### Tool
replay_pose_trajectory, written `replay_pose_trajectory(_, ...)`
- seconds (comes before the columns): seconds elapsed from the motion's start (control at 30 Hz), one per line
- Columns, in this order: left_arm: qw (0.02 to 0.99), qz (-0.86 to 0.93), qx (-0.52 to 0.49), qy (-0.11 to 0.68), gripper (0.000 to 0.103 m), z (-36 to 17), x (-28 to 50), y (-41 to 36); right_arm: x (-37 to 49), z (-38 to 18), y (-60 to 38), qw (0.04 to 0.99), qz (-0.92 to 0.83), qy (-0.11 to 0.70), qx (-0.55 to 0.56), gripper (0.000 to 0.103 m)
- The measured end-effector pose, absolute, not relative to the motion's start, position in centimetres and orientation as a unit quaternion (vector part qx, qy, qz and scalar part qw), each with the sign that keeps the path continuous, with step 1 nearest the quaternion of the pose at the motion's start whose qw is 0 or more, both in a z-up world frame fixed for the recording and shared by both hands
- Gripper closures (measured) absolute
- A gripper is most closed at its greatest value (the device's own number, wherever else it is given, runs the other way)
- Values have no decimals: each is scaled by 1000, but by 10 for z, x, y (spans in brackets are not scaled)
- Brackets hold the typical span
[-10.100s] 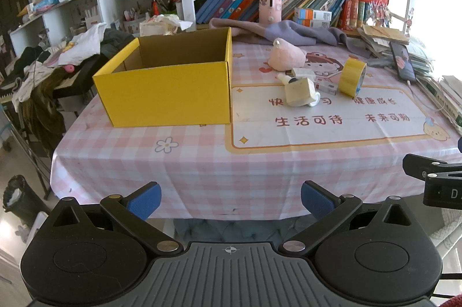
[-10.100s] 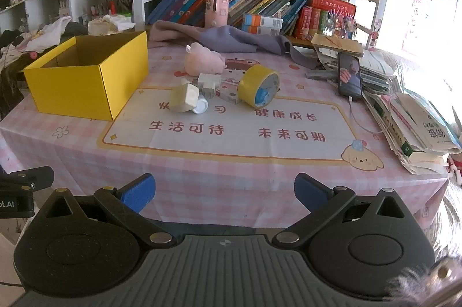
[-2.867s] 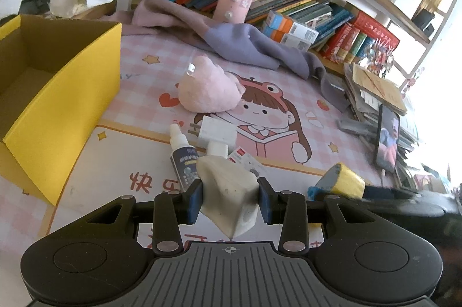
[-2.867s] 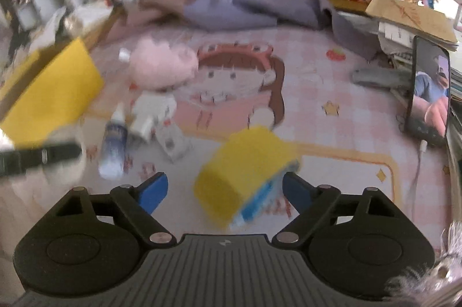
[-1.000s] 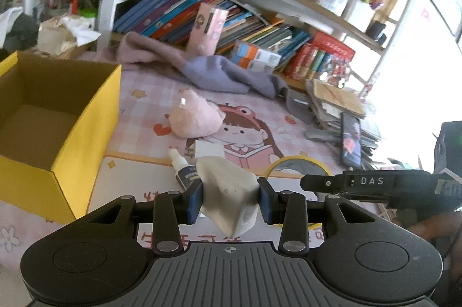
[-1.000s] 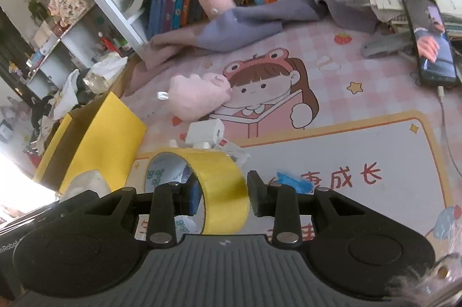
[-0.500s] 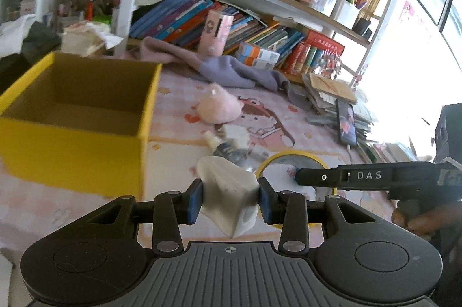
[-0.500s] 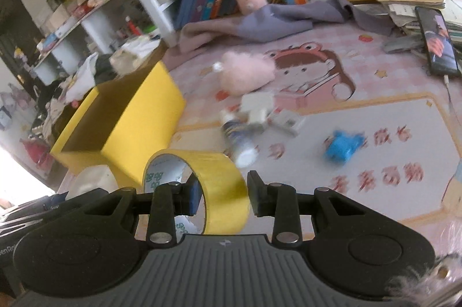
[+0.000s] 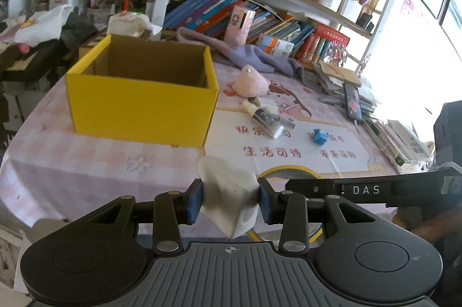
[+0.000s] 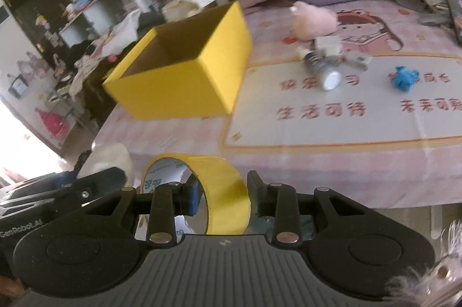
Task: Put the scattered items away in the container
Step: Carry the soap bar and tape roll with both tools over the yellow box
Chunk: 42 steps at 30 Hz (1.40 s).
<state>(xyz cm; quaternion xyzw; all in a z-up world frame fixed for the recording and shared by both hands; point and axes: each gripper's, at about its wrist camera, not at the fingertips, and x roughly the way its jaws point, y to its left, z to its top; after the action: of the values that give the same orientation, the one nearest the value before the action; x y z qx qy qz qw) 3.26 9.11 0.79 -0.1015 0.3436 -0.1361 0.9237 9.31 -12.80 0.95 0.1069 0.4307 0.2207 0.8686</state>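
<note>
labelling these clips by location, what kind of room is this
Most likely a lived-in home study or child's room: crowded bookshelves behind a table with a pink cartoon tablecloth, a pink plush toy, and clothes heaped at the side.

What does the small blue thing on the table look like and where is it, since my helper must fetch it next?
Start at the open yellow cardboard box on the pink checked tablecloth. To its right lies a toppled small bottle, and further right, alone on the white printed mat, the crumpled blue object. Nothing else loose there is blue.
</note>
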Motion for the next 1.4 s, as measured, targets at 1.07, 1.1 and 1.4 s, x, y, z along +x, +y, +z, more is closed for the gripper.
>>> replay_pose_trajectory(1.07,929,-87,-134,334,65,2,36,155,105,19,-35,858,282,428,29,72)
replay_pose_trajectory(1.1,929,-87,-133,334,65,1,40,155,109,18,-35,858,283,428,28,72)
replay_pose_trajectory(1.4,937,-84,-112,320,65,11,85,154,161,21,-36,858,293,421,43,72)
